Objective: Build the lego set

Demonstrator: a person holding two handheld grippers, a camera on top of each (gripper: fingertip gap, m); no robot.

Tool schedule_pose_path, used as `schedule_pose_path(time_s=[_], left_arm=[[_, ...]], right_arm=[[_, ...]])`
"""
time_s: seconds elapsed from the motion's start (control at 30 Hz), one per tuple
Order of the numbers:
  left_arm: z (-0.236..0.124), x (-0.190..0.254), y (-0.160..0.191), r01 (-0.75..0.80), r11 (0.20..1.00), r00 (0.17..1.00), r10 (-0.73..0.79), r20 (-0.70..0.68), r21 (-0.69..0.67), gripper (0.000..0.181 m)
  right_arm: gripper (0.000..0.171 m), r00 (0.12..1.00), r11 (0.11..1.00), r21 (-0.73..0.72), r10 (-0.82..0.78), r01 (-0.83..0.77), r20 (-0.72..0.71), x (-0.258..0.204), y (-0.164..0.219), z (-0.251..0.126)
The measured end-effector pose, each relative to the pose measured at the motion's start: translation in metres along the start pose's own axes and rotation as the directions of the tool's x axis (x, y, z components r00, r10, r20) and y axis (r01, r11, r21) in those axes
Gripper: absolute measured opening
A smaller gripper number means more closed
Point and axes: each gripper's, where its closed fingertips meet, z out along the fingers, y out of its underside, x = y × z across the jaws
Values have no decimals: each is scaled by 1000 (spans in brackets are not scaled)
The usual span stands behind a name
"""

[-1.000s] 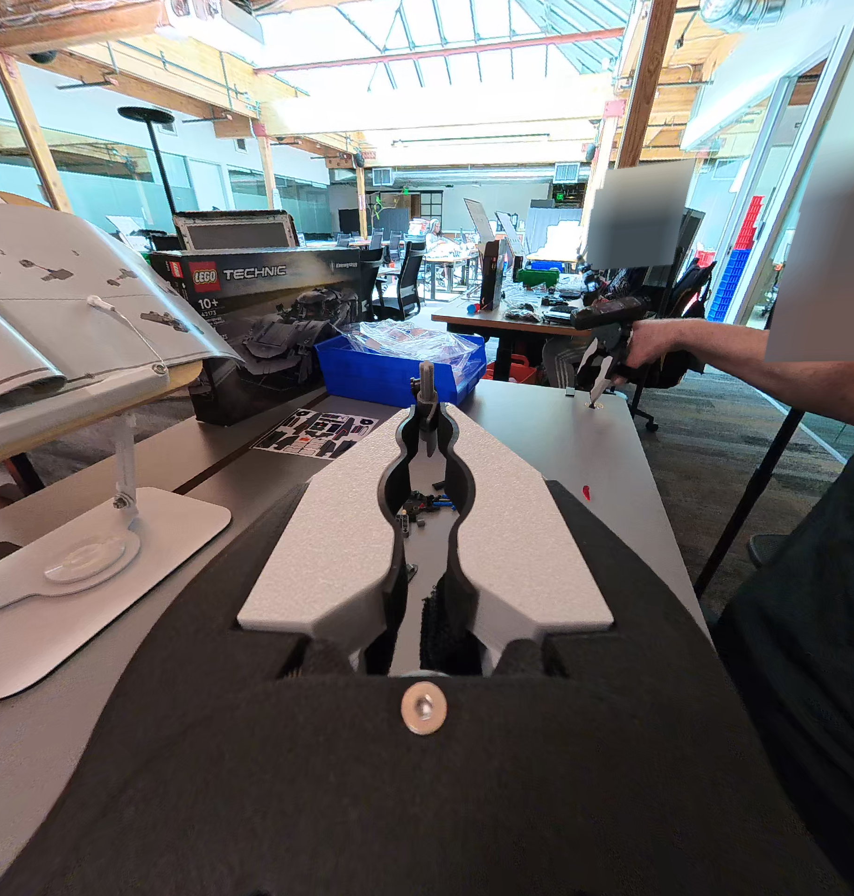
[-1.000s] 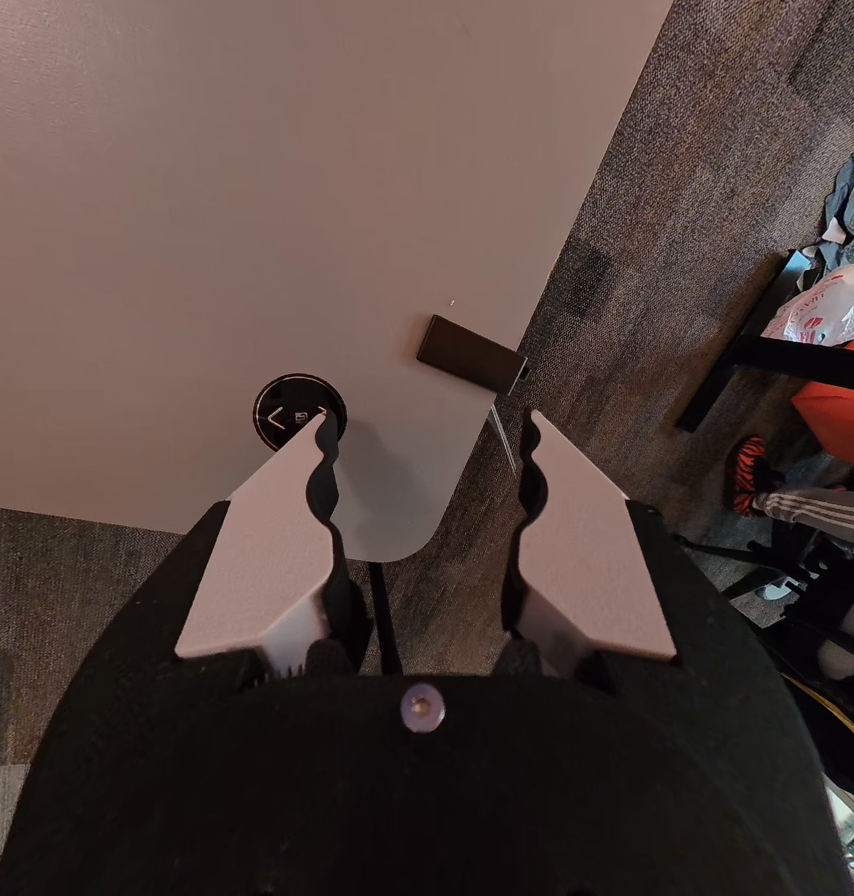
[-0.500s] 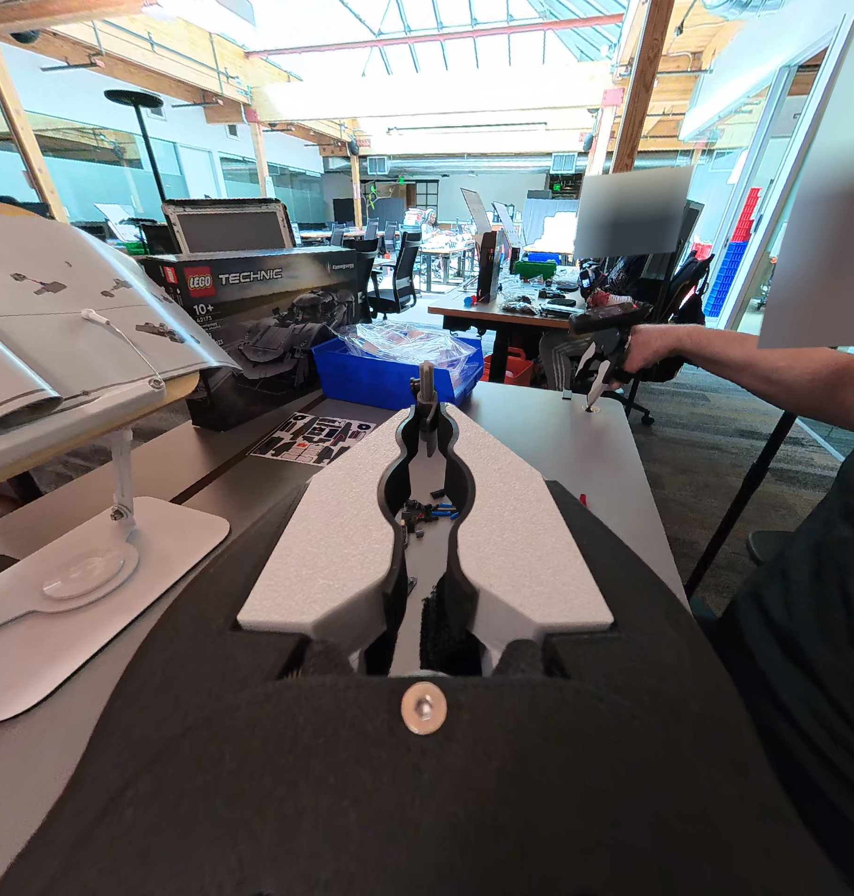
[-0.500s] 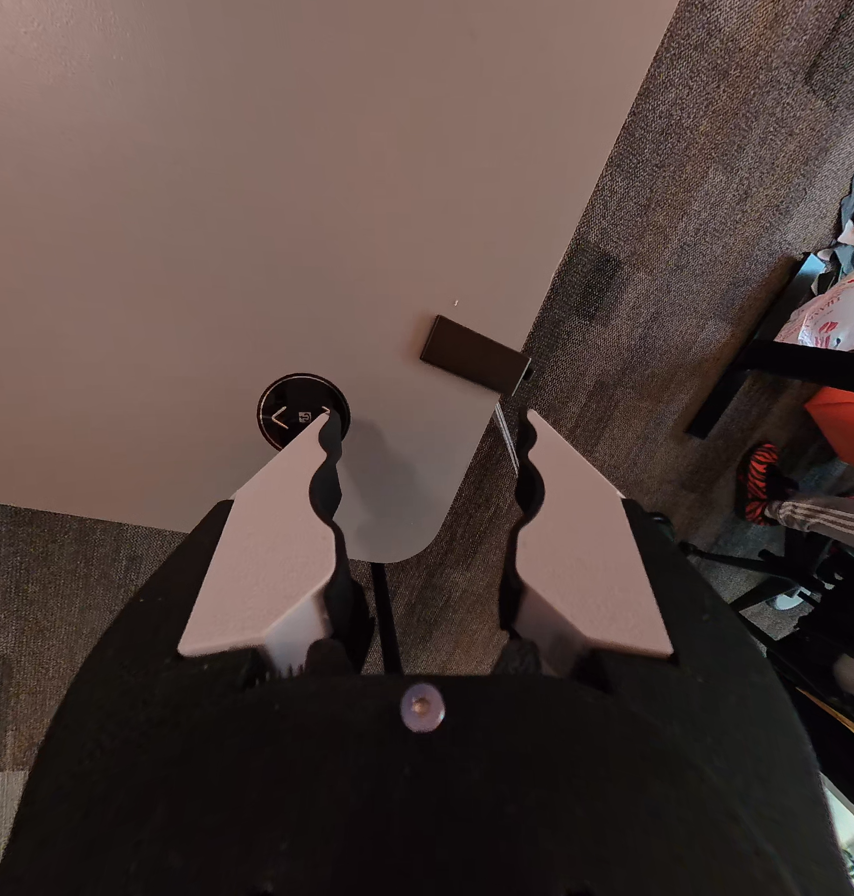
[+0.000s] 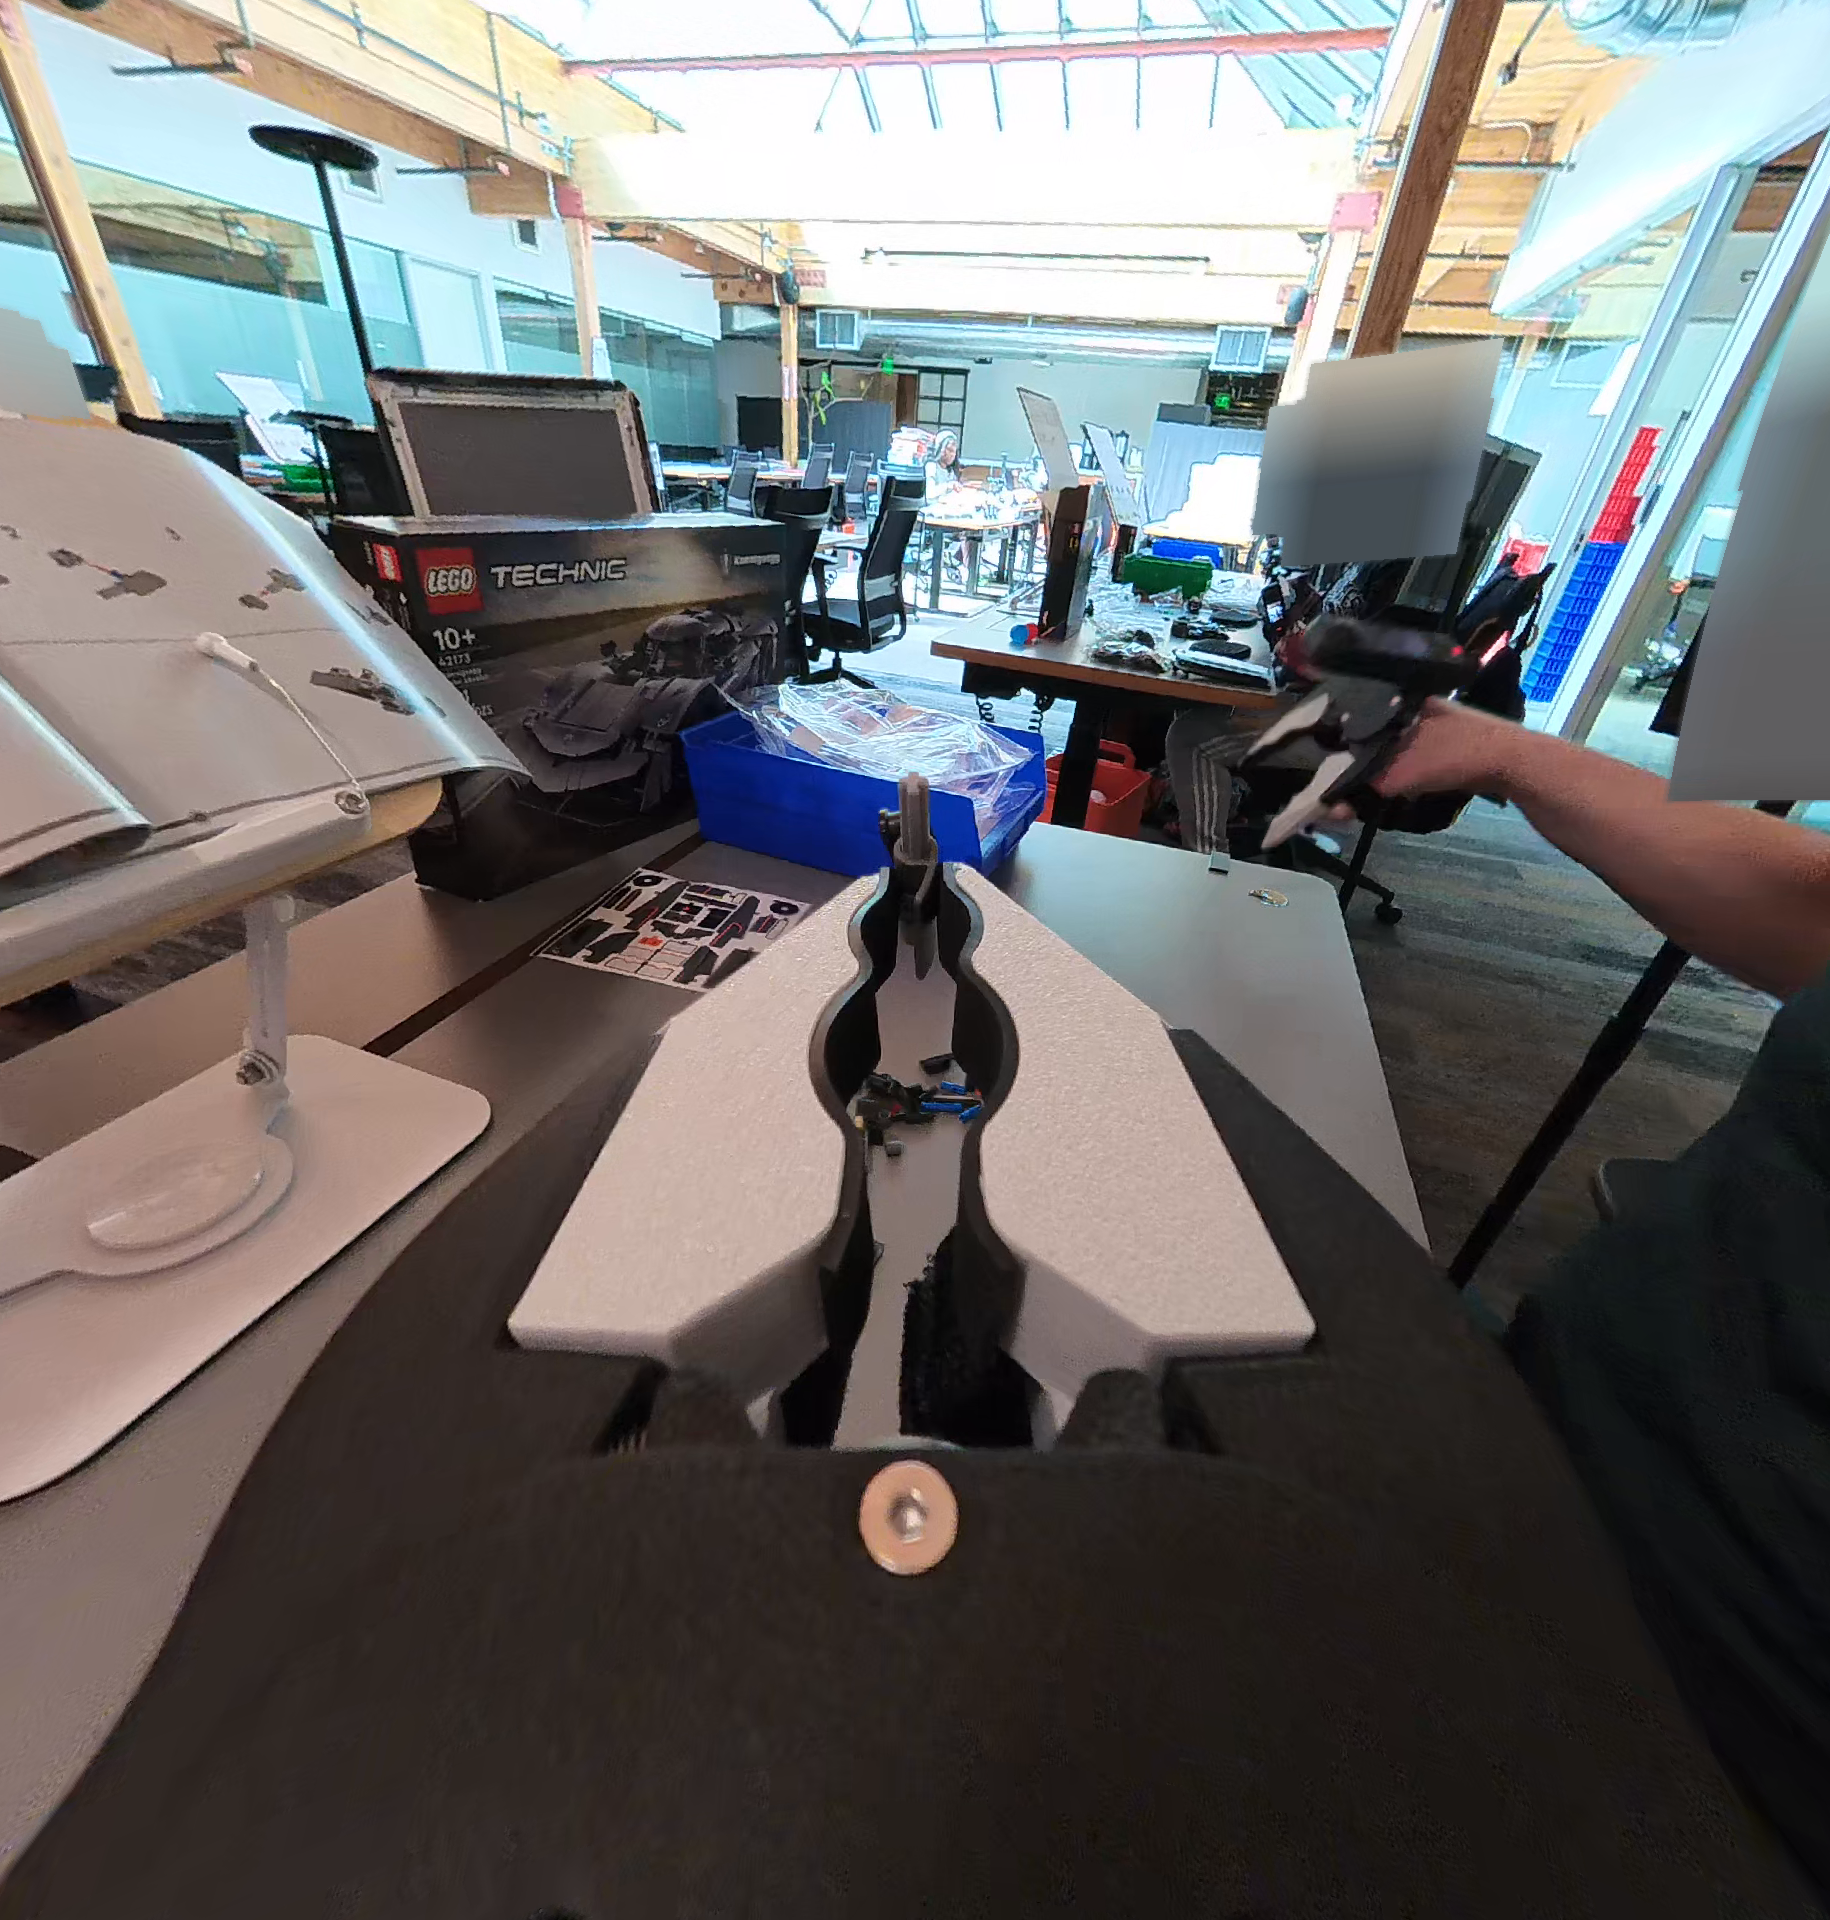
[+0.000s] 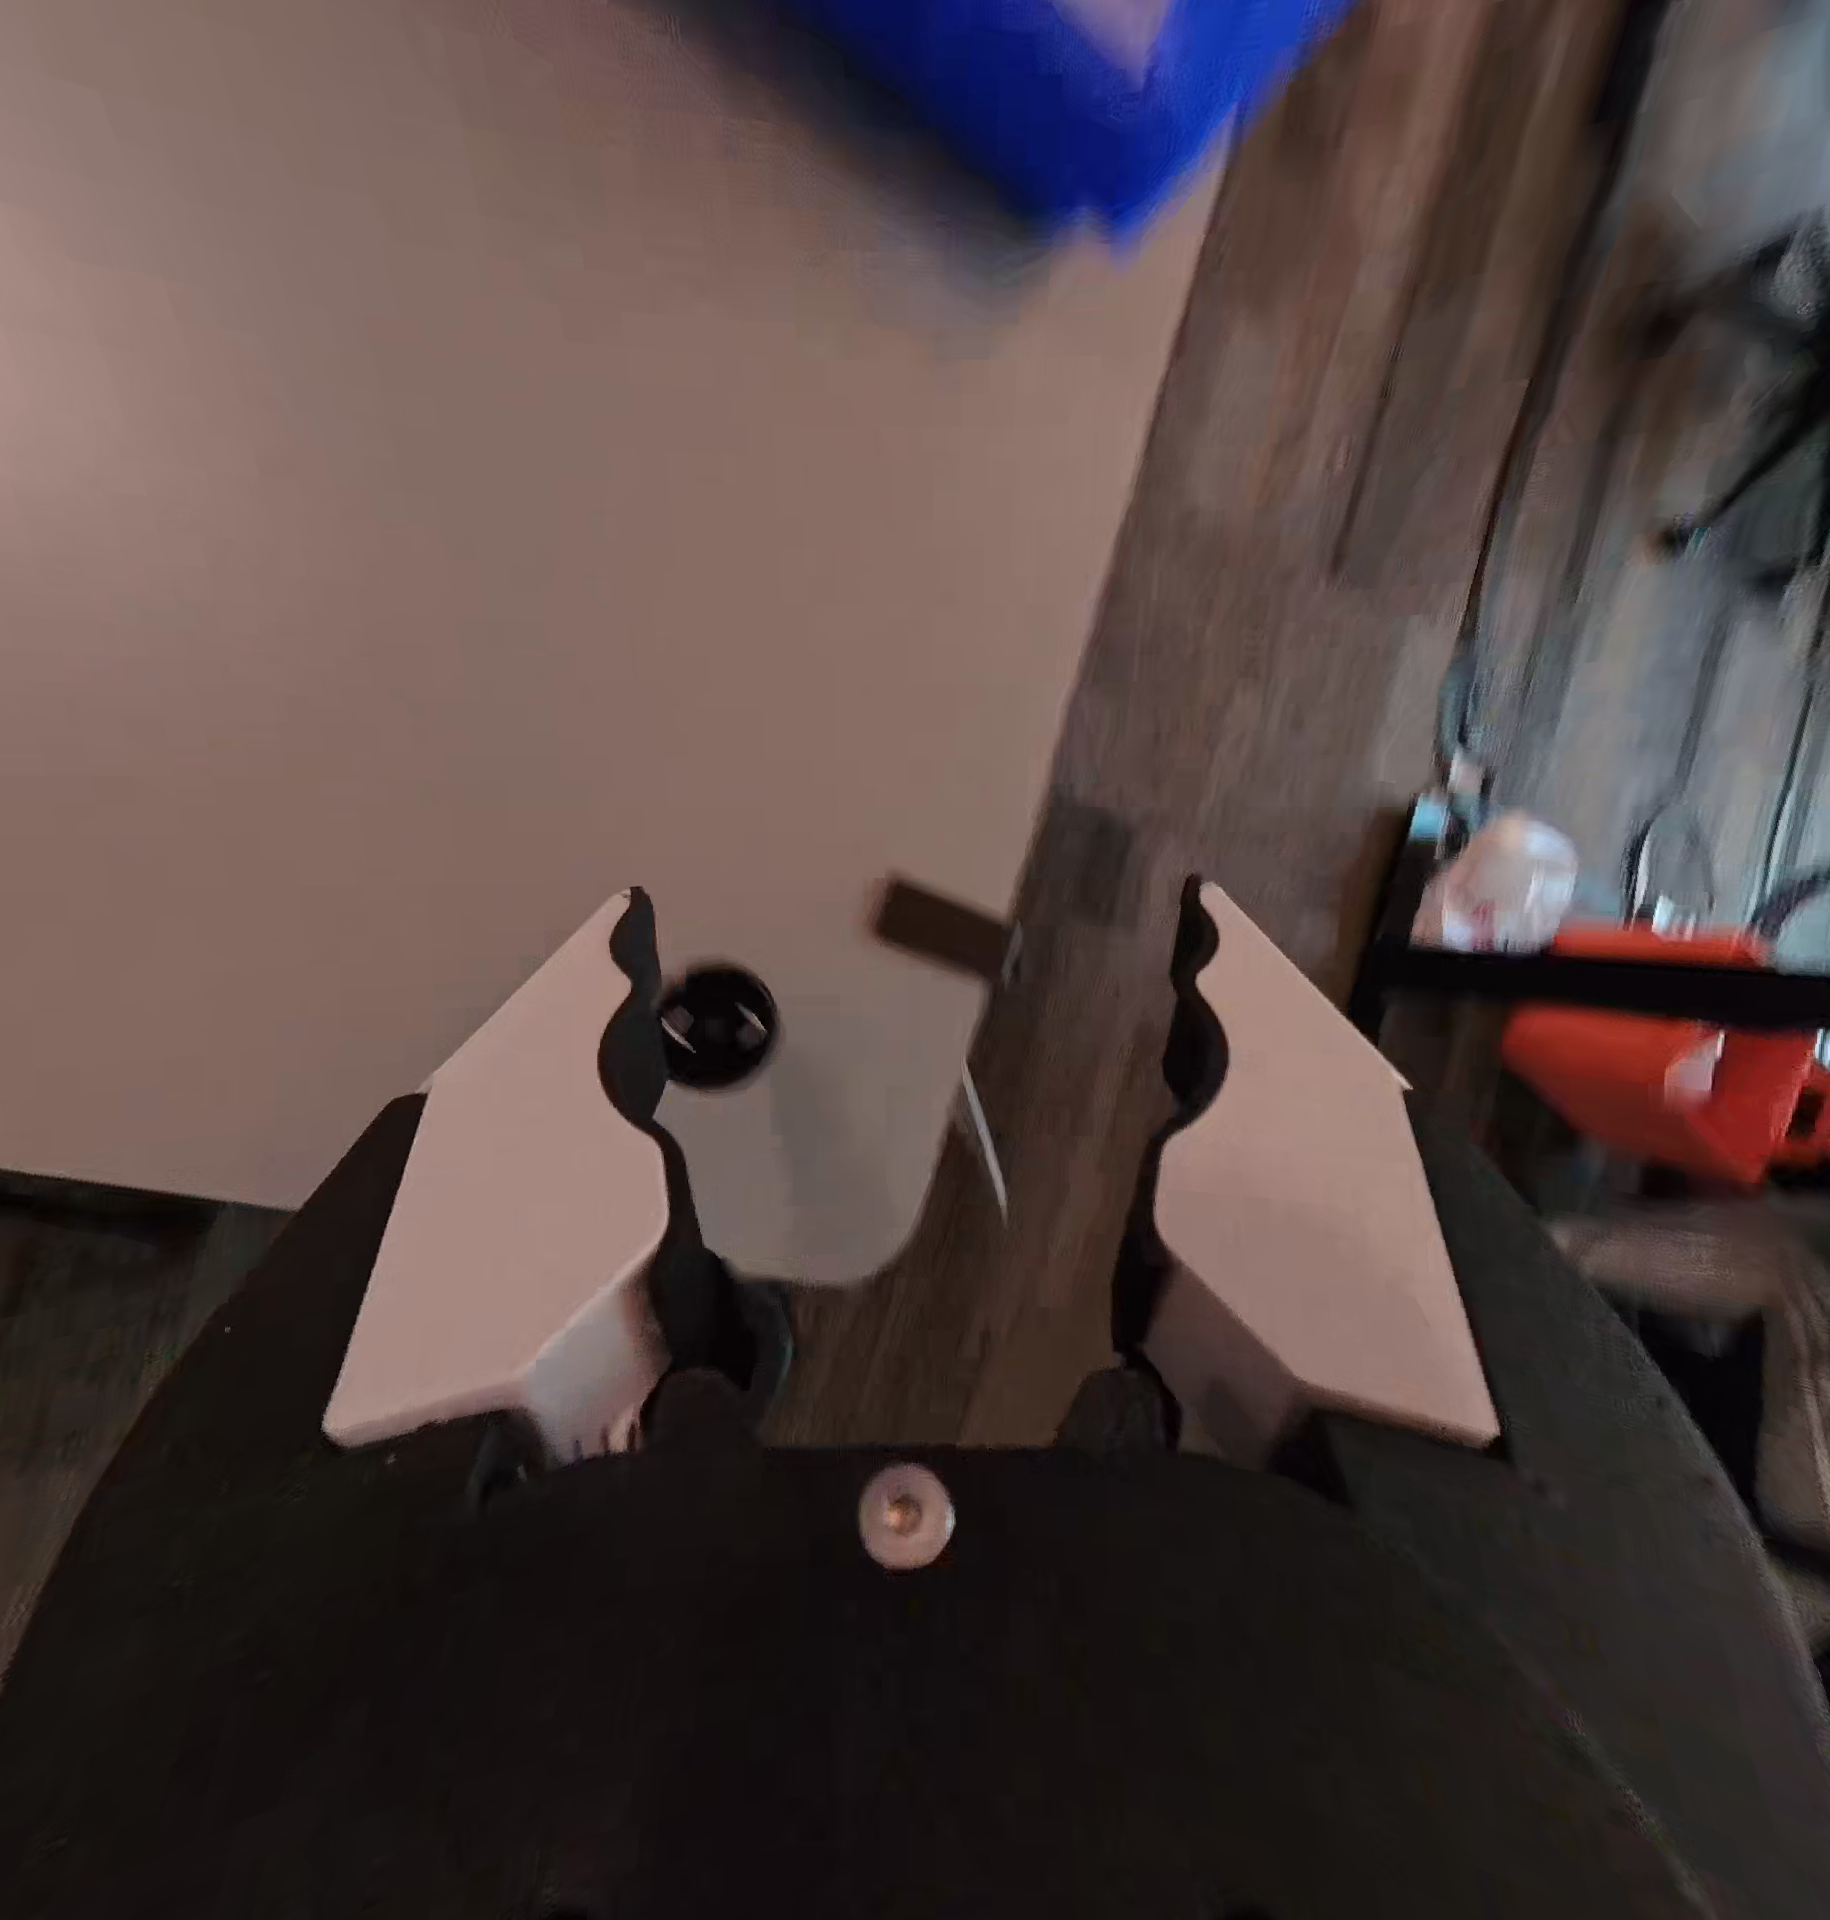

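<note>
My left gripper [image 5: 916, 883] is shut on a small grey lego piece [image 5: 914, 821] that sticks up between its tips, held above the grey table [image 5: 1150, 935]. Small black and blue lego parts [image 5: 916, 1101] lie on the table below the fingers. My right gripper [image 6: 906, 904] is open and empty, high above the table's far right corner [image 6: 817, 1195]; it also shows in the left wrist view [image 5: 1326, 748], held by a hand off the table's edge. A blue bin [image 5: 817, 800] holds clear plastic bags [image 5: 880, 732].
The lego box [image 5: 578, 665] stands behind a sticker sheet [image 5: 682, 930]. An open instruction book [image 5: 163, 644] rests on a white stand [image 5: 163, 1195] at left. A black round grommet [image 6: 719, 1023] and a dark tab [image 6: 932, 925] mark the table corner. Carpet and an orange bin [image 6: 1669, 1039] lie beyond. Tip to tip, the grippers are about 65 cm apart.
My right gripper has swung up and away from the table corner and opened wider; its view is blurred and the blue bin has come into view. My left gripper holds still.
</note>
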Motion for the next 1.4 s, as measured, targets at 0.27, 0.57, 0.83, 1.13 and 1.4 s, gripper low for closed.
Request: schedule_pose_path(time_s=[0.27, 0.57, 0.83, 1.13, 1.4], left_arm=[[42, -3, 8, 101, 995, 993, -102, -55, -19, 5], [104, -3, 56, 269, 956, 949, -283, -135, -115, 5], [109, 8, 58, 148, 982, 964, -170, -206, -117, 5], [109, -6, 39, 446, 888, 888, -425, -175, 108, 5], [116, -14, 32, 589, 769, 808, -560, -181, 250, 6]], right_arm=[[89, 914, 643, 724, -404, 249, 44, -172, -253, -109], [46, 696, 471, 882, -631, -6, 342, -334, -382, -121], [22, 432, 631, 730, -599, -264, 674, -360, -404, -101], [33, 680, 474, 880, -632, -39, 371, -372, -413, -100], [17, 826, 397, 918, -523, 17, 211, -362, -428, -99]])
